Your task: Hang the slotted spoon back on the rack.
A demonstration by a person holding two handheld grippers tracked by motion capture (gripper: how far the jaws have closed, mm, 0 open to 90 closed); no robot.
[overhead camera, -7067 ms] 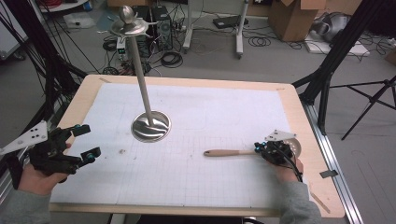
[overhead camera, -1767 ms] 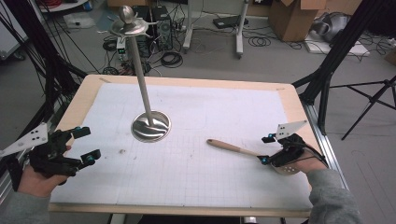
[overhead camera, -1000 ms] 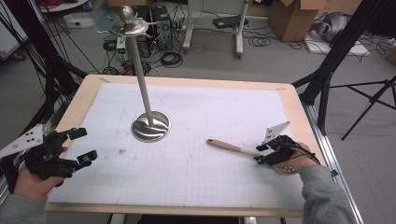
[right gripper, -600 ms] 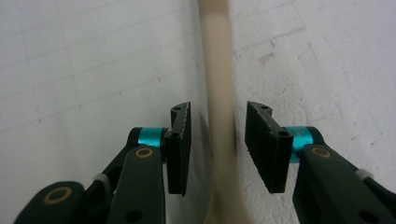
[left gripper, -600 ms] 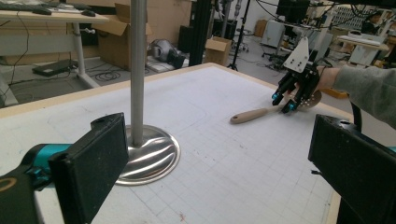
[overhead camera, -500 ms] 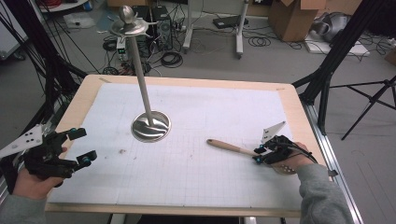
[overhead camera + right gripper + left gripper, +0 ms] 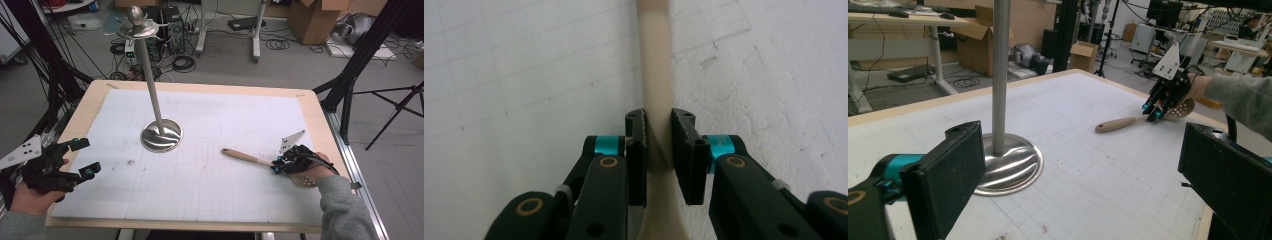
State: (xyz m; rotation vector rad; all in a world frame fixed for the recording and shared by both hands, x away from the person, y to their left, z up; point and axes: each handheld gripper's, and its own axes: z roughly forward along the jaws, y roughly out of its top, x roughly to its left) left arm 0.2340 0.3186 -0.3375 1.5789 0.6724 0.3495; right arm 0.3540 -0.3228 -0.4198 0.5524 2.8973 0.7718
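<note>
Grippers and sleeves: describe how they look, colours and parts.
Both grippers, left and right, are black with teal rings at the finger bases and brass-coloured pivot pins. The fingers are flat black pads. A grey three-cornered plate tops each. The sleeves are grey.

Black grippers (image 7: 280, 165), teal joints, brass-looking screws, grey sleeves (image 7: 345, 210).

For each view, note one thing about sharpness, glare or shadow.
High view: even light, soft detail, faint glare on the stand base. Left gripper view: near jaws blurred, spoon sharper. Right gripper view: right claw crisp around the handle, little shadow.
</note>
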